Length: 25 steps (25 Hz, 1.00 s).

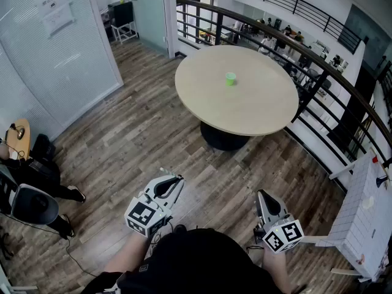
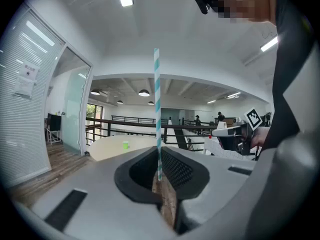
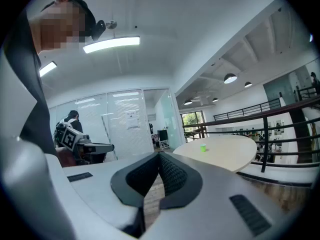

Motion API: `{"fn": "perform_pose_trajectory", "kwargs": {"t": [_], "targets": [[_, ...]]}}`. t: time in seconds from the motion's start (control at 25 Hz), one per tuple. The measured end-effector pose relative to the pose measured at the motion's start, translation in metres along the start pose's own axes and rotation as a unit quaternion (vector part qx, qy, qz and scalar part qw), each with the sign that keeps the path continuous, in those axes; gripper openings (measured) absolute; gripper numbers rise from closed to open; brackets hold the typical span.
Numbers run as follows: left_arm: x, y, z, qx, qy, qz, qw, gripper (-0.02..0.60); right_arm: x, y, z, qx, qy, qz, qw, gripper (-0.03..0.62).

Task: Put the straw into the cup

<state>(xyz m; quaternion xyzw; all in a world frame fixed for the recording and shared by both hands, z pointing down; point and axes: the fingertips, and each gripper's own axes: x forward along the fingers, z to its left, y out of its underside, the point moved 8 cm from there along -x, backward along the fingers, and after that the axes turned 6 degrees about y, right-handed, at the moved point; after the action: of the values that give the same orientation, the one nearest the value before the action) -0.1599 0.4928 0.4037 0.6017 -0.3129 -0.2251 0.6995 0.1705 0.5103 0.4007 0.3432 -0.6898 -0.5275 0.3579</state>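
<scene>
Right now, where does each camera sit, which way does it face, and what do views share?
Head view: on the person's head, looking steeply down at floor and round table; shows left gripper, right gripper.
Left gripper view: on the left gripper, looking along jaws shut on the straw toward the table; right gripper at right.
Right gripper view: on the right gripper, along shut, empty jaws toward the table; left gripper at left.
Shared: all show the green cup on the table.

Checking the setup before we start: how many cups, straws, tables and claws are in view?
Cup: 1
Straw: 1
Table: 1
Claws: 2 (left claw, right claw)
Total: 5
</scene>
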Motion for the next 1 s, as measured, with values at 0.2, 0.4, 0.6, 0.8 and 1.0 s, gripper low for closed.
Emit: {"fn": "perform_pose_trajectory", "kwargs": {"t": [0.2,0.4,0.6,0.8,1.0], "targets": [[0.015,-0.002,-0.013,0.001,-0.005,-0.001,1.0000,0.028,-0.009,0.001,-0.017,0.001,-0.005,0.003,1.000,0.021],[0.024,-0.005,-0.027,0.003,-0.014,-0.004,0.9999,0.028,-0.018,-0.005,-0.029,0.006,-0.017,-0.010,1.000,0.021],[0.036,-0.007,-0.046,0.004,-0.018,-0.006,0.9998,0.028,-0.026,-0.002,-0.042,0.010,-0.030,-0.011,0.999,0.021],[0.043,-0.006,-0.047,0.006,-0.019,-0.004,0.9998,0.028,-0.024,0.003,-0.052,0.028,-0.034,-0.004,0.999,0.023],[0.058,0.001,-0.030,-0.004,-0.025,0.003,0.9997,0.028,-0.008,0.005,-0.068,0.038,-0.033,0.005,0.999,0.023]]}}
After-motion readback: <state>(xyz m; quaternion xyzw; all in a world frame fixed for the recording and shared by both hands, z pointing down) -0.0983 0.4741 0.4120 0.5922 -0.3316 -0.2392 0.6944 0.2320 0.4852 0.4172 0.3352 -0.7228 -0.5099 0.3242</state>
